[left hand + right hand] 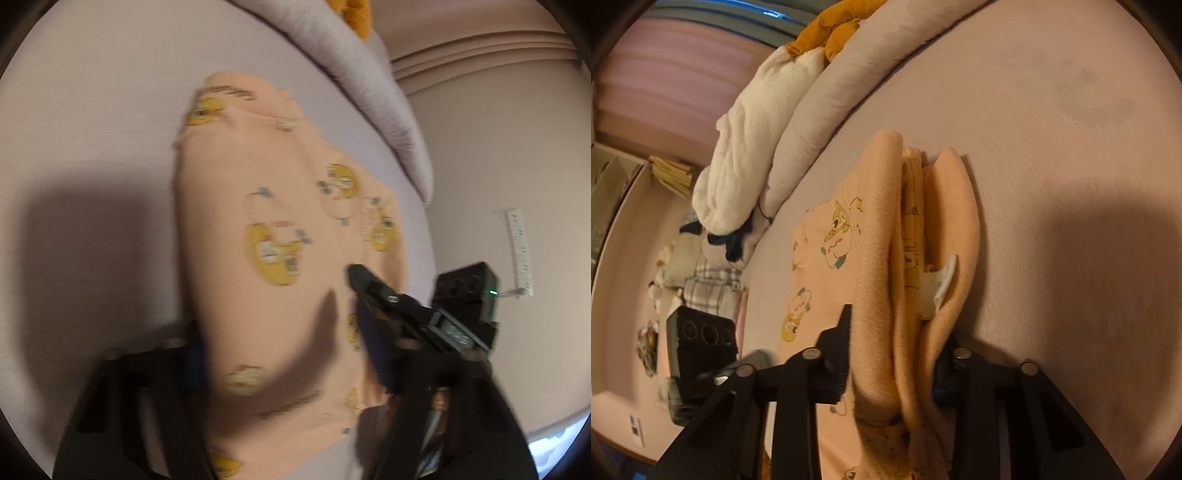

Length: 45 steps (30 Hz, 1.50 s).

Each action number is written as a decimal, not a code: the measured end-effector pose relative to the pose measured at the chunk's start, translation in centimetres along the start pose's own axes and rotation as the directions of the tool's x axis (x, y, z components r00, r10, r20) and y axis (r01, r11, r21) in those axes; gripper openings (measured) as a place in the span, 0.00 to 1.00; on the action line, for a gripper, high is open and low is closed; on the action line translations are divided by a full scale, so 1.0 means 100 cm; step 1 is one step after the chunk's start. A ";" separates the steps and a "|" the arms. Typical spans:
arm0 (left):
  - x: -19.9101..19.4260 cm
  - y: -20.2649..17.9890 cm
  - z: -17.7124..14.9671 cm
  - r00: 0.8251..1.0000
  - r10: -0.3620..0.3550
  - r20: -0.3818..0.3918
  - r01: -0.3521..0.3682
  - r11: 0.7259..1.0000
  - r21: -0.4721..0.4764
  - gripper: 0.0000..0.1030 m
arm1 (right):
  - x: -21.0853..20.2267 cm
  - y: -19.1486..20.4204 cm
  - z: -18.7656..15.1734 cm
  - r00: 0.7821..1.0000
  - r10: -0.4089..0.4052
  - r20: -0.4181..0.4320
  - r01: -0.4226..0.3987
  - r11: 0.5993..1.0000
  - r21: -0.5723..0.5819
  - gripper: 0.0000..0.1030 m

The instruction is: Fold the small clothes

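Both grippers are down on the peach garment [266,229], a small printed piece with yellow cartoon figures, lying on the pale bed [92,122] near the rolled grey blanket [373,85].

In the right wrist view, the right gripper [890,369] has its jaws narrowed onto a thick bunch of folded layers at the garment's near edge; the cloth fills the gap and the pads press it from both sides, so that reads as a grip. A white care label [938,284] pokes out between the layers.

The left wrist view is blurred. The left gripper [280,369] sits partly closed with the cloth passing between its fingers, and the fabric looks lifted there, so it seems pinched, though the right-hand pad is hidden behind the other tool.

Now the risks. The right side holds several layers at once; if the outer one slips, the bundle fans open and the fold is lost. The left hold looks shallower, only near the hem, so an uneven lift could pull it free and leave the garment hanging from one corner. The two grippers are close together, so a crossing move might knock them. And if the hands travel at different speeds, the fold will land skewed on the bed.
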<state>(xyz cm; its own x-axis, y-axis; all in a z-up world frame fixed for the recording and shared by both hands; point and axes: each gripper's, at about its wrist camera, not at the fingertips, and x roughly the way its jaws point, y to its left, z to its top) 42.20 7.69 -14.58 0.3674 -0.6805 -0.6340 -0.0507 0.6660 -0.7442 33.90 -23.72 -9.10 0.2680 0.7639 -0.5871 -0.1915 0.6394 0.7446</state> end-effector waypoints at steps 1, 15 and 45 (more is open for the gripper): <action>-0.001 0.004 0.000 1.000 -0.001 0.002 0.001 1.000 -0.017 0.42 | 0.000 0.003 0.000 1.000 -0.009 0.002 0.009 1.000 -0.008 0.31; -0.027 -0.005 -0.023 0.998 0.041 0.055 -0.043 0.998 0.044 0.28 | -0.009 0.056 -0.025 0.998 -0.059 0.035 0.065 0.981 -0.184 0.24; -0.153 0.002 -0.169 0.973 0.105 0.205 -0.128 0.987 0.100 0.28 | -0.022 0.145 -0.153 0.997 0.044 -0.069 -0.066 0.928 -0.366 0.24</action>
<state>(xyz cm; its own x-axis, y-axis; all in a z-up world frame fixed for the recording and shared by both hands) 20.84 13.08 -8.54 0.5424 -0.5294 -0.6524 -0.0038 0.7749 -0.6320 16.13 -14.79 -1.87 0.1934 0.7954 -0.5744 -0.5410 0.5748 0.6139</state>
